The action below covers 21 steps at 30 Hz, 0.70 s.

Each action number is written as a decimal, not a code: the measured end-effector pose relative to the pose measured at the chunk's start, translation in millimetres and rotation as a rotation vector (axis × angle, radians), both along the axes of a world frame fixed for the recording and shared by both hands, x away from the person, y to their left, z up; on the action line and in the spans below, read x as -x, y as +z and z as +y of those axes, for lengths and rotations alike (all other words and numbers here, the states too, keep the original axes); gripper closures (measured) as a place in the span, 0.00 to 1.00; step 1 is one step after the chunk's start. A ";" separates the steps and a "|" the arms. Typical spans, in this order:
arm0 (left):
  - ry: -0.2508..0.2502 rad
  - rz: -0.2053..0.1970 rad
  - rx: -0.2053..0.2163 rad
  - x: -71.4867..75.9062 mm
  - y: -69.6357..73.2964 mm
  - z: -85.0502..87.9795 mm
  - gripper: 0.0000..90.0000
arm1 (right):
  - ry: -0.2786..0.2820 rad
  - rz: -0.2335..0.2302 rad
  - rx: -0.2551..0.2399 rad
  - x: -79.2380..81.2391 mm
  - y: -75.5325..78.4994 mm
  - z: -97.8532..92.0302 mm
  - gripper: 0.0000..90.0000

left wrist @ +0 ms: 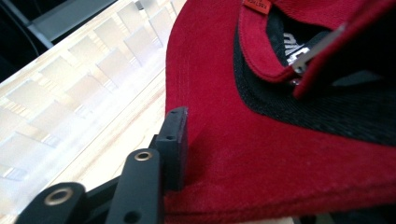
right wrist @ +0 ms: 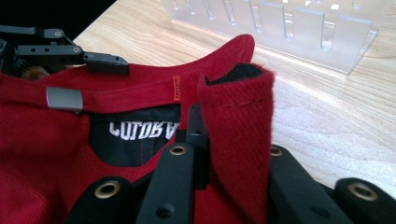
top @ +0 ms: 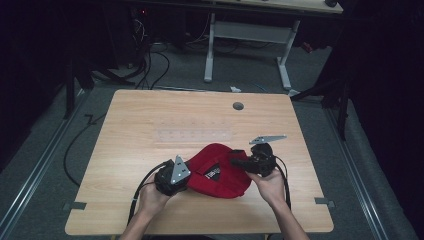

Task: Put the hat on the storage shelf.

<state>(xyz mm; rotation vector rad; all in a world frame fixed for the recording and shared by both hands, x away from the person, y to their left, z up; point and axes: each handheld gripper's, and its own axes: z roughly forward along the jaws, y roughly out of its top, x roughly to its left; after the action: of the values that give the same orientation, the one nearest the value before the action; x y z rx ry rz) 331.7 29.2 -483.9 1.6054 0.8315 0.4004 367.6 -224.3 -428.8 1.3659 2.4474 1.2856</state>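
Black jaws of the right tool [right wrist: 219,154] pinch a fold of the red cap [top: 218,171]; the far jaw hides behind cloth. Left tool [left wrist: 175,140] straddles the brim, its second jaw cut off, grip unclear. White lettering inside reads partly. Cap lies on the pale wooden table [top: 150,125], dark room around.

Lit from above on the pale wooden table [top: 150,125], surrounded by near-black, dim room edges. Strong white glare across the clear plastic slotted rack [left wrist: 93,60] in the left gripper view, washing out detail. Soft blur on the nearest black jaws. Slightly grainy overall.
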 end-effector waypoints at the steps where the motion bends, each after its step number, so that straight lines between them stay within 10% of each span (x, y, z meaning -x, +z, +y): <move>1: -0.014 0.005 -0.007 0.8 2.7 0.1 0.68 | 0.001 -0.001 -0.009 -0.2 0.1 -1.0 0.90; 21: -0.130 0.042 -0.119 10.7 20.8 1.8 0.95 | -0.082 -0.083 -0.136 -1.6 14.4 -22.9 0.55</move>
<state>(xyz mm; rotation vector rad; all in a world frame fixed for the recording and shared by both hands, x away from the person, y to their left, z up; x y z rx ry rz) 321.0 31.1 -463.1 1.7728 0.7419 0.3294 369.3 -247.2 -414.5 1.3961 2.2634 1.4815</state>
